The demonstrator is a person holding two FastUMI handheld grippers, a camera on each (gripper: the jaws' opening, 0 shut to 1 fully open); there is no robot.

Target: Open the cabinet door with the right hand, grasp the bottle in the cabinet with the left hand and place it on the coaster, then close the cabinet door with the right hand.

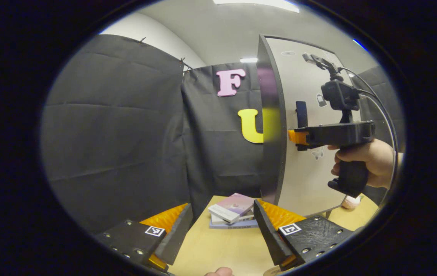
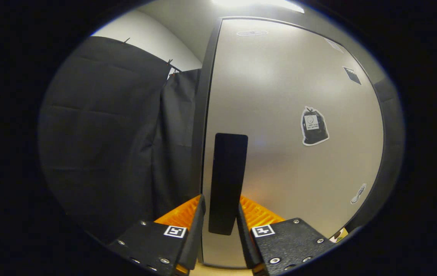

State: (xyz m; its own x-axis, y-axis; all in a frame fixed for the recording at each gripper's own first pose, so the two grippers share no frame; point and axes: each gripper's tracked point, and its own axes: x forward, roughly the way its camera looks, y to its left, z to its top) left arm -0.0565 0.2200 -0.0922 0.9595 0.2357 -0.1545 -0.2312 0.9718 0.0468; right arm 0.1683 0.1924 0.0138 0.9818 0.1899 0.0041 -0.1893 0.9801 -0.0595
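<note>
The cabinet's pale grey door (image 2: pixel 279 115) stands upright with a black vertical handle (image 2: pixel 228 168) near its left edge. My right gripper (image 2: pixel 220 209) has a finger on each side of that handle's lower part and presses on it. In the left gripper view, a hand (image 1: pixel 367 161) holds the right gripper (image 1: pixel 297 137) at the handle (image 1: pixel 301 114) on the cabinet door (image 1: pixel 310 172). My left gripper (image 1: pixel 222 209) is open over the wooden table (image 1: pixel 218 249), with nothing between its fingers. The inside of the cabinet is hidden.
A small stack of books (image 1: pixel 231 212) lies on the table just beyond my left gripper, beside the cabinet's dark side panel (image 1: pixel 272 126). A pink object (image 1: pixel 350 201) sits on the table past the cabinet's foot. Black cloth walls close off the left and back.
</note>
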